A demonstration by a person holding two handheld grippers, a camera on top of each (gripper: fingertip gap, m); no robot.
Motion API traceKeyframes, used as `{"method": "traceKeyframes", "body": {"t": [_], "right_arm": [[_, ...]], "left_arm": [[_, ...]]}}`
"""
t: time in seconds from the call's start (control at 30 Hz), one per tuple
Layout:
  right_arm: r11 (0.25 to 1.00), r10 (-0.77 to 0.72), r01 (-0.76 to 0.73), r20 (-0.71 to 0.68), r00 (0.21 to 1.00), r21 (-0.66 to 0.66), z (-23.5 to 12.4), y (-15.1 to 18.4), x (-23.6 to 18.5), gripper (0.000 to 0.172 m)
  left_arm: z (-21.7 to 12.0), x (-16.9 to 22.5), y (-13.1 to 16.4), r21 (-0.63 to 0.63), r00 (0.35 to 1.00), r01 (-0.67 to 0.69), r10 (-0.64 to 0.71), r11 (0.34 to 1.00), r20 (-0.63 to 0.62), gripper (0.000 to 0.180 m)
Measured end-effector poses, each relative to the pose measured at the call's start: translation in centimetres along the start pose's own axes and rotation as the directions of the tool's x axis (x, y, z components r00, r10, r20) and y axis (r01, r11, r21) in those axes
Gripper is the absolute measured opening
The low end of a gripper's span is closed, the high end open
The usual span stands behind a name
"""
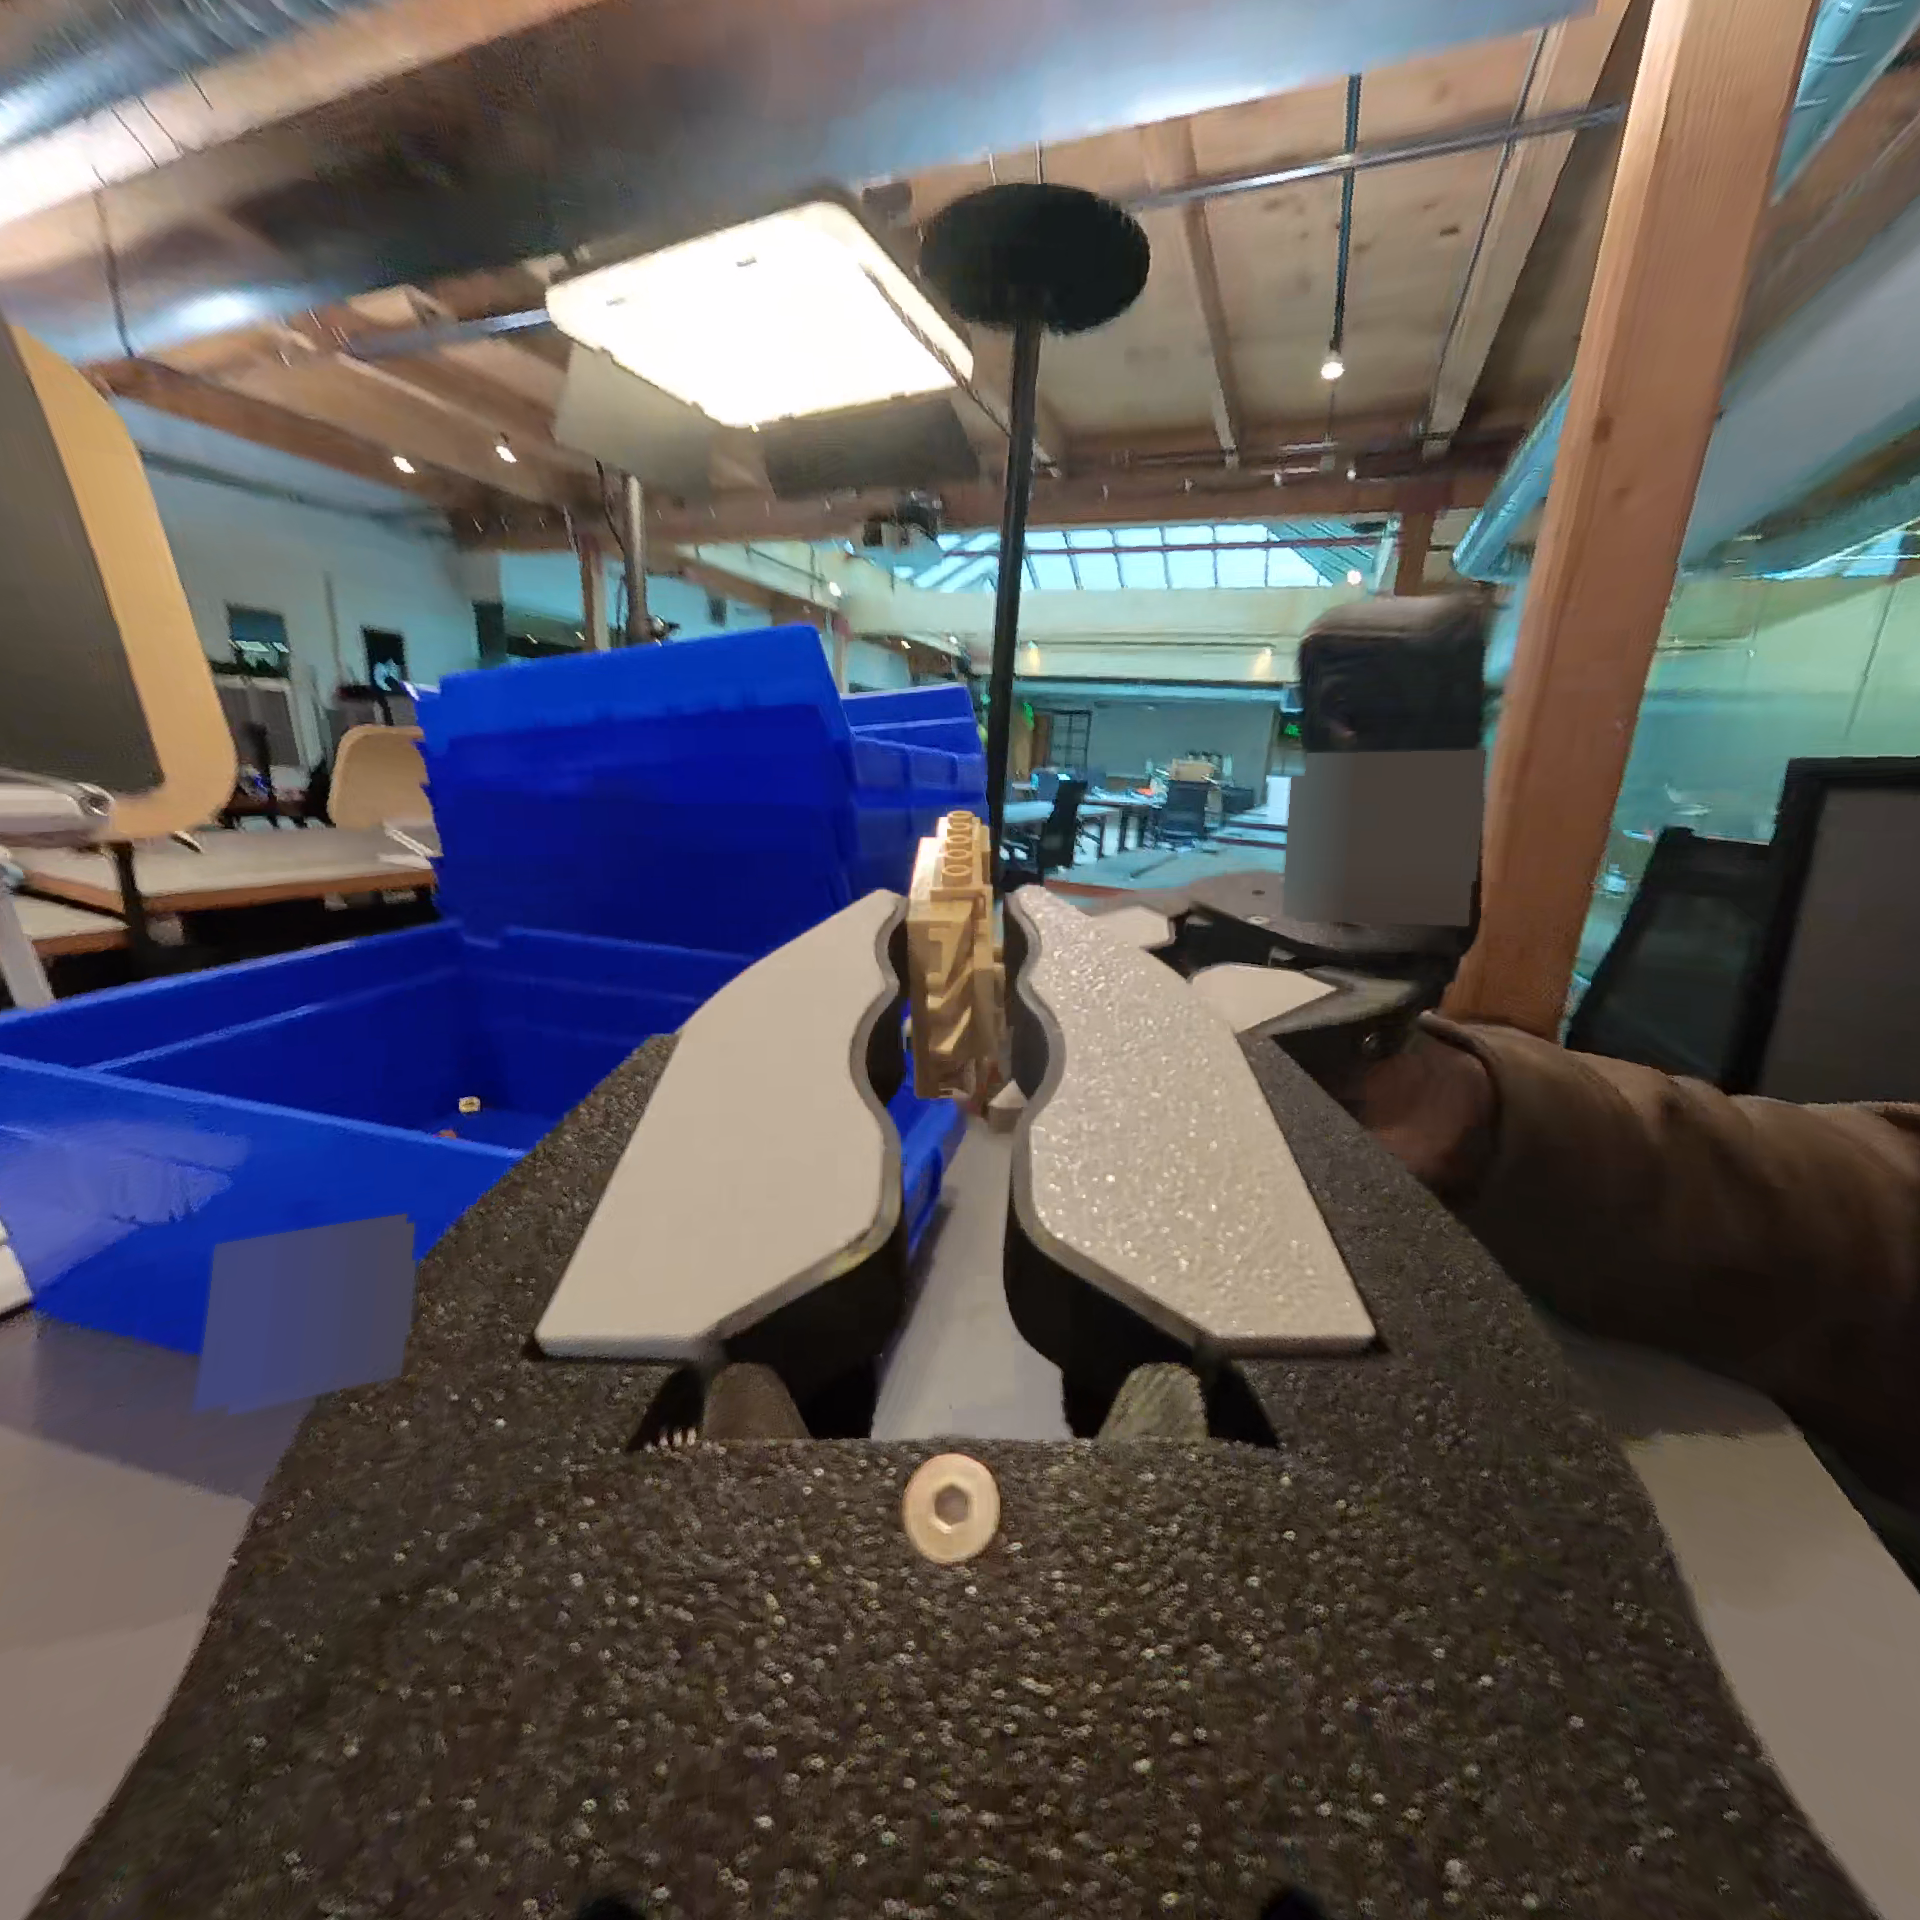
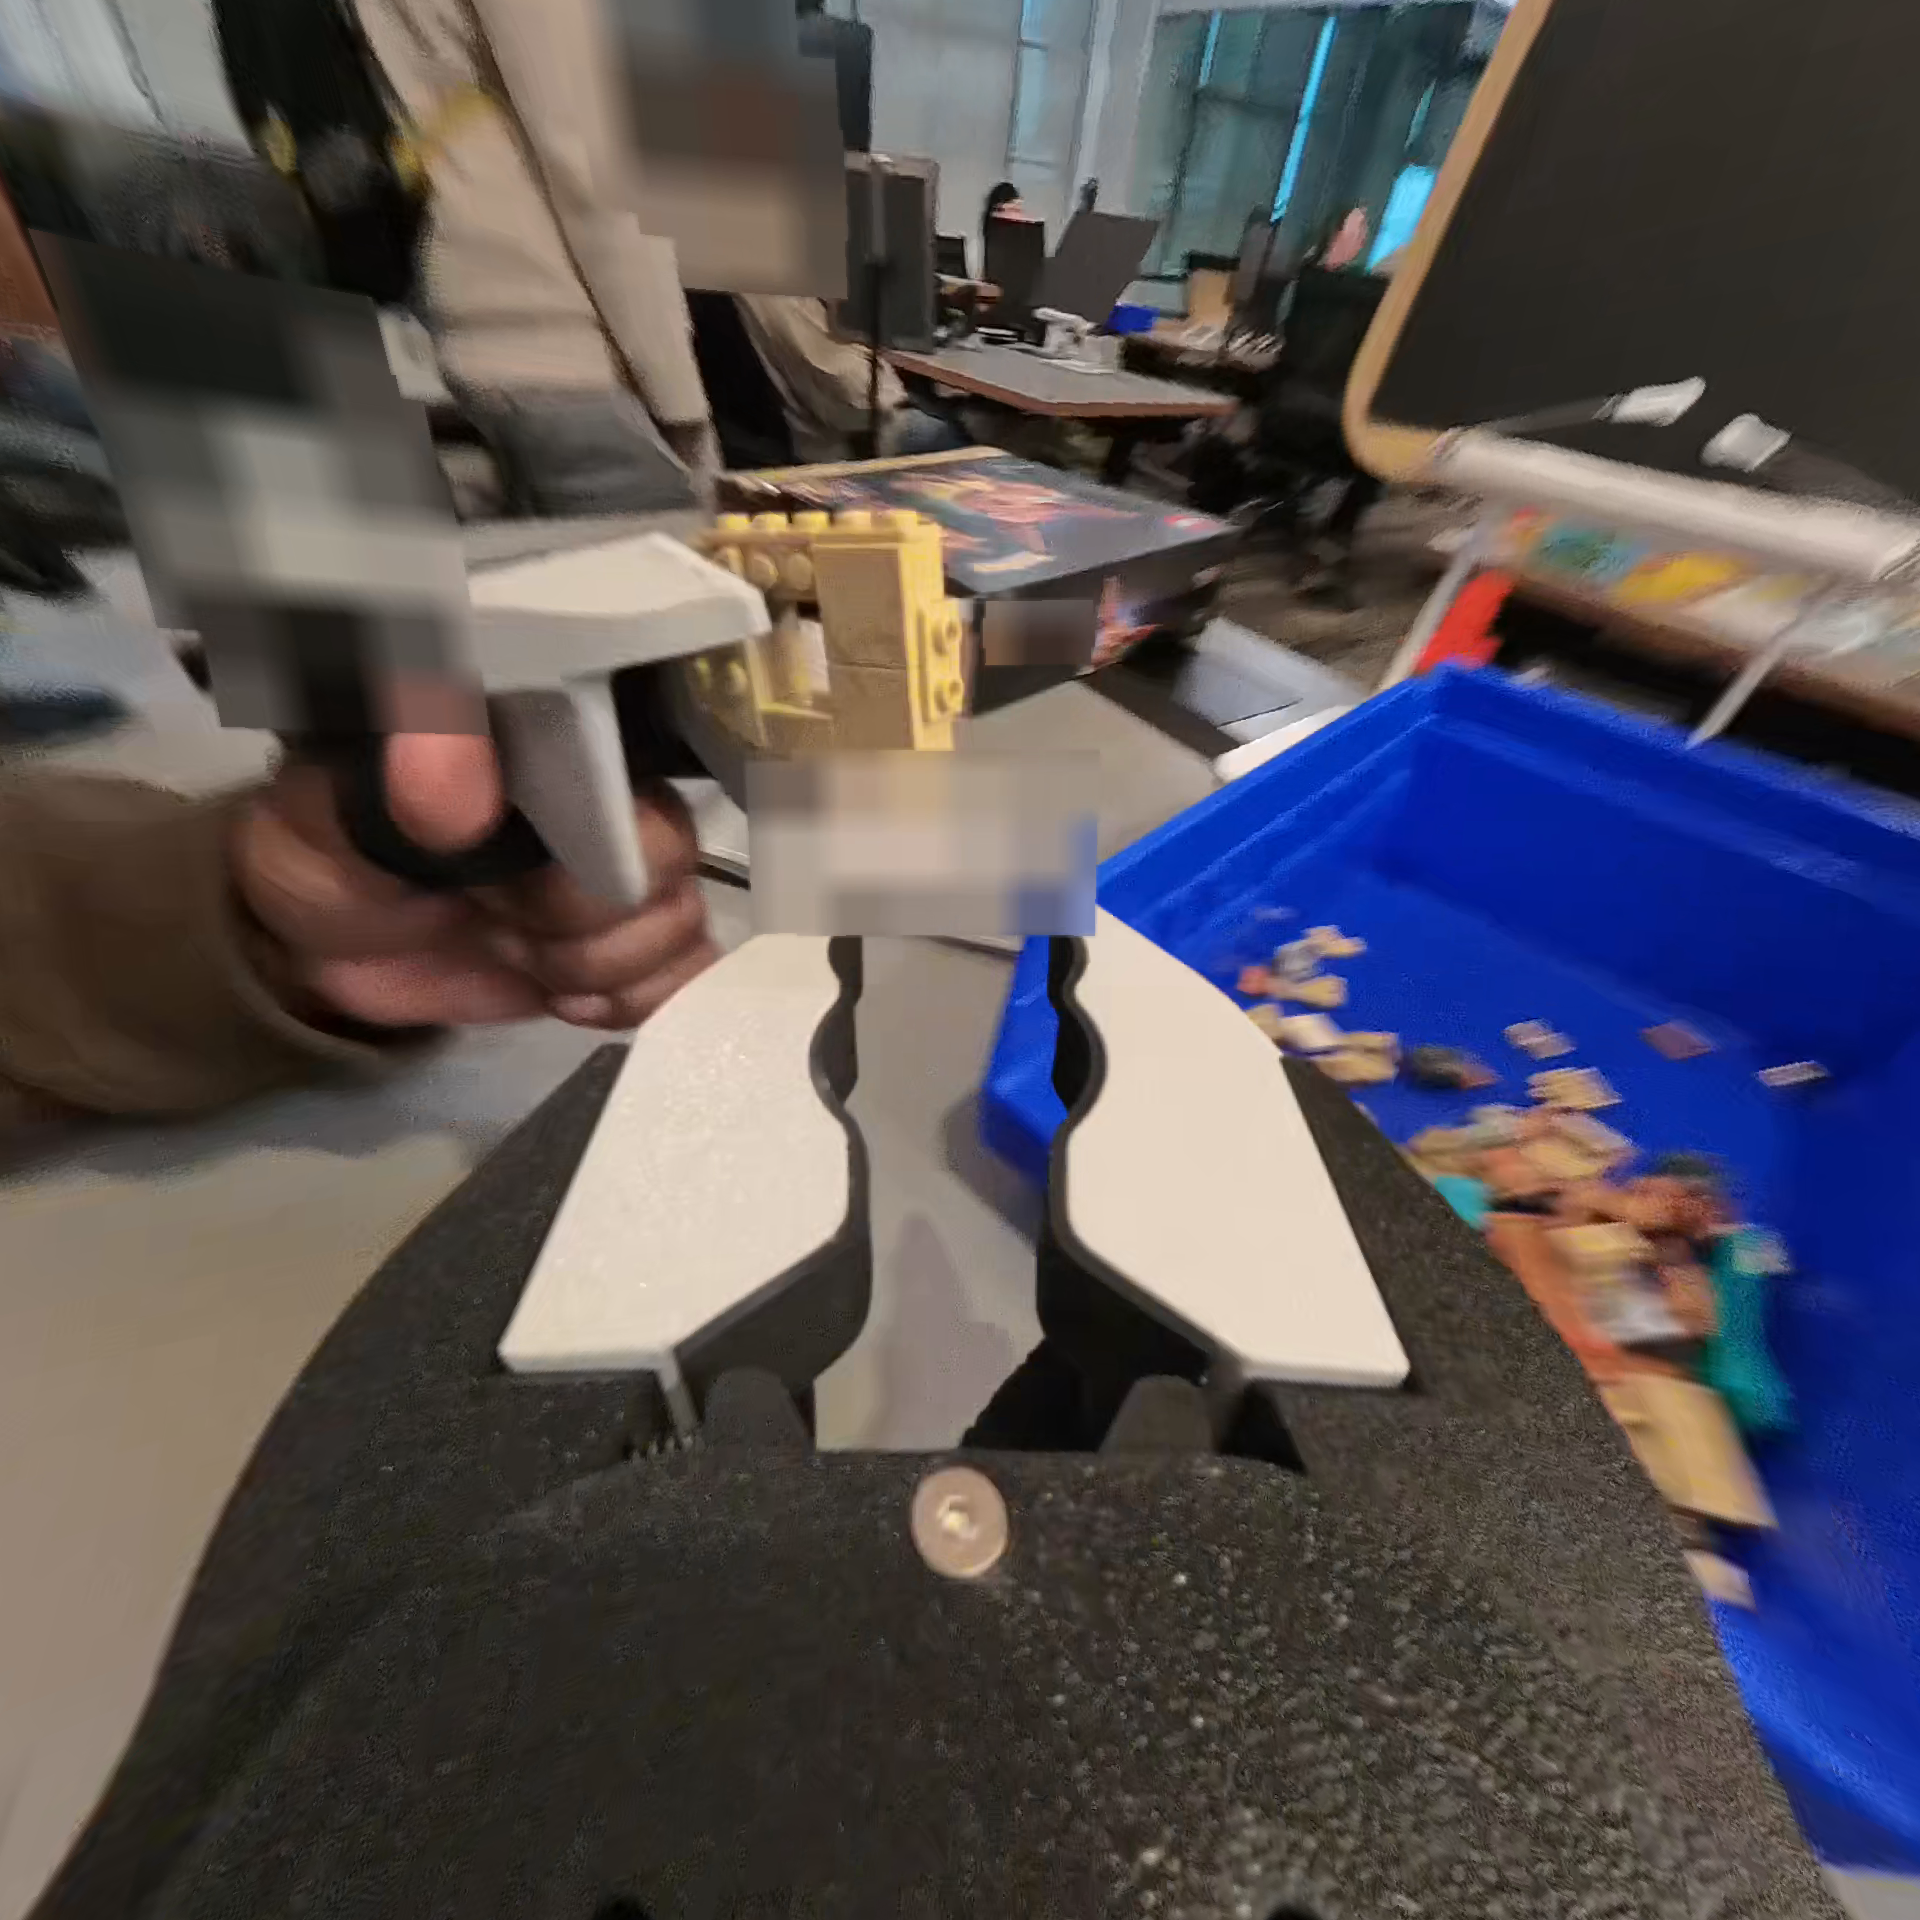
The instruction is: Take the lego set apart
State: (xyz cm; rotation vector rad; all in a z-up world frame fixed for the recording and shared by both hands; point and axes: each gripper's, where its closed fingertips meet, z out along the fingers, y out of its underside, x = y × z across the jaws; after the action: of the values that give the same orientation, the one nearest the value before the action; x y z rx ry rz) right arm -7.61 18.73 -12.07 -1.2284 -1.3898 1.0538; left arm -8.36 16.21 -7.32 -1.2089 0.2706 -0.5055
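My left gripper point(image 1: 956, 935) is shut on a tan brick assembly point(image 1: 951, 997), which stands upright between both pads with its studs above the fingertips. The right wrist view shows the same assembly point(image 2: 873, 623) held in the air in front of one left finger point(image 2: 623, 597), with a hand point(image 2: 468, 935) on that gripper's handle. My right gripper point(image 2: 954, 997) is open with nothing between its fingers. It hovers over the grey table beside the corner of a blue bin point(image 2: 1558, 810). A mosaic patch covers its fingertips. It also shows in the left wrist view point(image 1: 1195, 956), to the right of the assembly.
The blue bin holds several loose small bricks point(image 2: 1558, 1143). A shallow blue bin point(image 1: 260, 1039) and stacked blue bins point(image 1: 644, 769) stand left of the left gripper. A black rod with a disc point(image 1: 1013, 520) and a wooden post point(image 1: 1662, 520) rise behind. A printed box point(image 2: 1039, 520) lies beyond the assembly. Spacing between my two grippers at the tips: around 6 centimeters.
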Motion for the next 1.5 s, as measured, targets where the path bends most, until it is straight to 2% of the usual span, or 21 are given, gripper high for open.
{"method": "traceKeyframes", "body": {"t": [0.07, 0.17, 0.27, 0.37, 0.53, 0.7, 1.33, 1.5], "right_arm": [[0.983, 0.183, -0.184, 0.088, 0.979, 0.010, 0.4, 0.0, -0.9, 0.034], [0.930, 0.355, -0.366, 0.168, 0.920, 0.033, 0.6, -0.4, -1.6, 0.033], [0.873, 0.462, -0.484, 0.219, 0.859, 0.056, 0.4, -0.9, -1.5, 0.029], [0.840, 0.507, -0.536, 0.228, 0.831, 0.085, 0.2, -1.2, -0.8, 0.028], [0.840, 0.501, -0.533, 0.232, 0.834, 0.103, 0.1, -1.2, -1.0, 0.028], [0.881, 0.436, -0.464, 0.221, 0.872, 0.090, 0.4, -0.9, -2.0, 0.028], [0.953, 0.270, -0.286, 0.143, 0.952, 0.099, 0.7, -0.4, -2.5, 0.027], [0.953, 0.268, -0.284, 0.141, 0.953, 0.109, 0.6, -0.6, -2.4, 0.027]], "left_arm": [[0.0, -0.1, -0.2, 0.024, 0.997, -0.070, 0.069, 0.997, 0.038, 0.016], [0.1, 0.3, -0.3, 0.028, 0.978, -0.196, 0.193, 0.980, 0.079, 0.015], [0.2, 0.7, -0.3, 0.007, 0.943, -0.317, 0.314, 0.948, 0.109, 0.016], [0.4, 1.1, -0.2, -0.016, 0.909, -0.398, 0.397, 0.917, 0.124, 0.016], [0.6, 1.3, 0.3, -0.047, 0.885, -0.444, 0.446, 0.895, 0.133, 0.015], [0.7, 1.3, 0.2, -0.058, 0.870, -0.469, 0.472, 0.881, 0.145, 0.016], [0.6, 0.9, 0.0, -0.075, 0.845, -0.496, 0.501, 0.865, 0.187, 0.015], [0.6, 0.7, -0.1, -0.075, 0.843, -0.497, 0.501, 0.865, 0.195, 0.015]]}}
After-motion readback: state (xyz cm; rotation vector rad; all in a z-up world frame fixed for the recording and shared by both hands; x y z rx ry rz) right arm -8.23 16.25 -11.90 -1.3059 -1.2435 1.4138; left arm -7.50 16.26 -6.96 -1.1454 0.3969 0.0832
